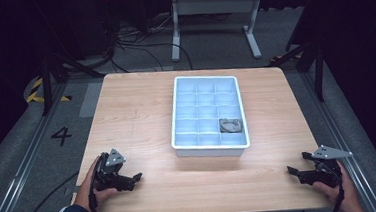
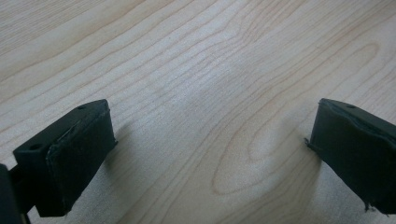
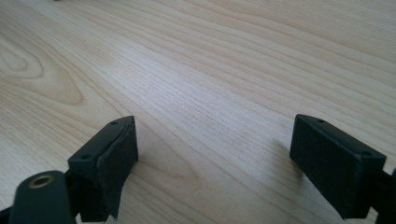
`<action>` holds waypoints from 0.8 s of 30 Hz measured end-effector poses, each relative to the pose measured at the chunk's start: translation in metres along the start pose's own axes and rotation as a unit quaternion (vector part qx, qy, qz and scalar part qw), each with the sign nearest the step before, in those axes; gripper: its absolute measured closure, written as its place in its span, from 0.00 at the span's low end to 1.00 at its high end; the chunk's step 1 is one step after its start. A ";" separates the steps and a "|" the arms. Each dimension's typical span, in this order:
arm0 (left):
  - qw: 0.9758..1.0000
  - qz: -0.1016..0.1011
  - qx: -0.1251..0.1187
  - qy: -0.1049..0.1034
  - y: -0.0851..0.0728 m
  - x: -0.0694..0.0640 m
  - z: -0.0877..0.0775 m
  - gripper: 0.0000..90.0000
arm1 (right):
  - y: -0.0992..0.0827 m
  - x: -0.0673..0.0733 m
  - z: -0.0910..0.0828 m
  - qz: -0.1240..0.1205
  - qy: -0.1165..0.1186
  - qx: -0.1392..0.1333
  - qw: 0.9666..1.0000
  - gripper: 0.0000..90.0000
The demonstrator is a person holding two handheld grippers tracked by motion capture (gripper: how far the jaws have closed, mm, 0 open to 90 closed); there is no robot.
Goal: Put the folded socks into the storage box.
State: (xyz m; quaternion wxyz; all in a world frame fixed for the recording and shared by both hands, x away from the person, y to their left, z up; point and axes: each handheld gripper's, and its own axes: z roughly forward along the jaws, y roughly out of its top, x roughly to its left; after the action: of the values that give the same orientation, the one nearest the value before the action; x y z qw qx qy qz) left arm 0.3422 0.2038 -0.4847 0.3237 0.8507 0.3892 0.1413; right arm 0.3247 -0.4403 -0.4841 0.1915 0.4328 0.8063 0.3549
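Note:
A pale blue divided tray (image 1: 177,111) stands in the middle of the wooden table (image 1: 136,114). A crumpled grey item (image 1: 230,125) lies in one of its right-hand compartments near the front. My left gripper (image 1: 137,178) rests at the table's front left, pointing right, held by a hand. Its jaws stand wide apart over bare wood, left gripper (image 2: 210,154) open with nothing between them. My right gripper (image 1: 293,170) sits at the front right corner, pointing left. Over bare wood the right gripper (image 3: 215,163) is open too, jaws spread and empty.
Beyond the table's far edge a white metal stand (image 1: 214,6) and loose cables (image 1: 136,44) lie on the dark floor. A floor marking "4" (image 1: 61,136) sits left of the table. Bare wood runs between the tray and both grippers.

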 end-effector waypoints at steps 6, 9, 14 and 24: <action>1.000 -0.002 0.001 -0.002 0.000 0.000 0.001 0.00 | 0.002 -0.001 0.002 0.002 -0.002 0.001 1.000 0.17; 1.000 -0.002 0.001 -0.001 0.000 0.000 0.001 0.00 | 0.002 -0.001 0.002 0.003 -0.002 0.002 1.000 0.17; 1.000 -0.002 0.001 -0.001 0.000 0.000 0.001 0.00 | 0.002 -0.001 0.002 0.003 -0.002 0.002 1.000 0.17; 1.000 -0.002 0.001 -0.001 0.000 0.000 0.001 0.00 | 0.002 -0.001 0.002 0.003 -0.002 0.002 1.000 0.17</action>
State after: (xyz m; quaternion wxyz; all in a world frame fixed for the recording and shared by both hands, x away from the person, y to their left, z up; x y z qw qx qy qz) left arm 0.3427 0.2033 -0.4848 0.3235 0.8505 0.3905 0.1396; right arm 0.3280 -0.4392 -0.4839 0.1909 0.4362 0.8052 0.3536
